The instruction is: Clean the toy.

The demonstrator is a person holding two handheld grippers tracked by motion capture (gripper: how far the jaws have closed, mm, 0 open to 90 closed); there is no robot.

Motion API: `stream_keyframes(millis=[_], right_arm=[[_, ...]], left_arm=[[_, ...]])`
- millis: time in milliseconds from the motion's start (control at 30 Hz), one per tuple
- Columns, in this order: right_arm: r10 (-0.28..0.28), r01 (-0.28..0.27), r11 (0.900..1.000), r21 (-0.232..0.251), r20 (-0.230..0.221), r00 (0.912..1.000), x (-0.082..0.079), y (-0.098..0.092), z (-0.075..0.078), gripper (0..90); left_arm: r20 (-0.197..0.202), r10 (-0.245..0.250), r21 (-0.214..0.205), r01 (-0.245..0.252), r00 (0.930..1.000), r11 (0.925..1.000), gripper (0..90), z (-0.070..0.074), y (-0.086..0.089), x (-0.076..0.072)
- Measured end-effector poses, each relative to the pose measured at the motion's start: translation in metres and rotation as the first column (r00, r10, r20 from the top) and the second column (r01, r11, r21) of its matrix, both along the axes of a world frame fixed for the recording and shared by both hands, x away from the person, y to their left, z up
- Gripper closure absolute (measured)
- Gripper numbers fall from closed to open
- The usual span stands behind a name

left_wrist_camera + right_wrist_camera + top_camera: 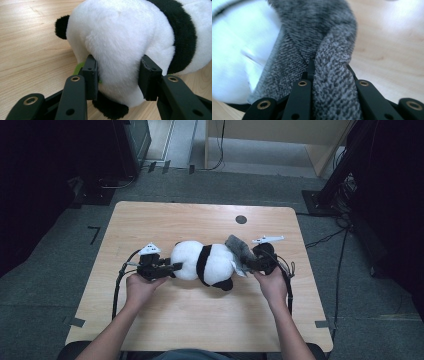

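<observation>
The left tongs (pixel 117 77) have their two black jaws pressed into the white plush of a toy panda (pixel 125 42), one pad on each side of a rounded white bulge, the fur dented where they bite. A black ear (pixel 61 27) pokes out at the upper left of the toy, a black band (pixel 181 32) runs across its body at the right, and a black patch sits low between the jaws. A bit of green tag (pixel 79 68) peeks beside the left jaw. The panda lies on the pale wooden surface (pixel 30 50).
</observation>
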State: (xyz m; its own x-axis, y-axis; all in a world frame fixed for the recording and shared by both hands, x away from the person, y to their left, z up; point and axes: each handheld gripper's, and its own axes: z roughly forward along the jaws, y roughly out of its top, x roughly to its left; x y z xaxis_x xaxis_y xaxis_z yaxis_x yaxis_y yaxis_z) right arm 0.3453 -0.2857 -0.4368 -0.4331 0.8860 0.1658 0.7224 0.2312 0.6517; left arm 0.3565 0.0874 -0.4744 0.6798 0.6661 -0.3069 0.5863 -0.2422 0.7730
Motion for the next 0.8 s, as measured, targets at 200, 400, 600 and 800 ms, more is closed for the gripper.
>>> stream_keyframes(millis=[200, 400, 600, 800], right_arm=[[-0.005, 0.006, 0.9999, 0.015, -0.062, 0.9981, 0.004, 0.002, -0.025, 77.2], [-0.043, 0.045, 0.9986, 0.028, -0.061, 0.9972, 0.007, -0.010, -0.023, 77.2], [-0.084, 0.081, 0.9931, 0.085, 0.036, 0.9958, 0.004, -0.023, 0.008, 77.3], [-0.029, 0.018, 0.9952, 0.096, 0.115, 0.9929, 0.007, 0.001, 0.045, 77.3]], left_arm=[[-0.002, 0.002, -0.005, -0.002, 1.0000, 1.0000, 57.3, 0.000, 0.000, 0.000], [-0.002, 0.000, -0.005, 0.000, 1.0000, 1.0000, 57.2, -0.001, 0.001, 0.000], [0.003, 0.003, -0.003, -0.003, 1.0000, 1.0000, 57.1, 0.000, 0.000, -0.001], [0.006, 0.006, -0.008, -0.006, 1.0000, 1.0000, 57.1, 0.000, 0.000, -0.001]])
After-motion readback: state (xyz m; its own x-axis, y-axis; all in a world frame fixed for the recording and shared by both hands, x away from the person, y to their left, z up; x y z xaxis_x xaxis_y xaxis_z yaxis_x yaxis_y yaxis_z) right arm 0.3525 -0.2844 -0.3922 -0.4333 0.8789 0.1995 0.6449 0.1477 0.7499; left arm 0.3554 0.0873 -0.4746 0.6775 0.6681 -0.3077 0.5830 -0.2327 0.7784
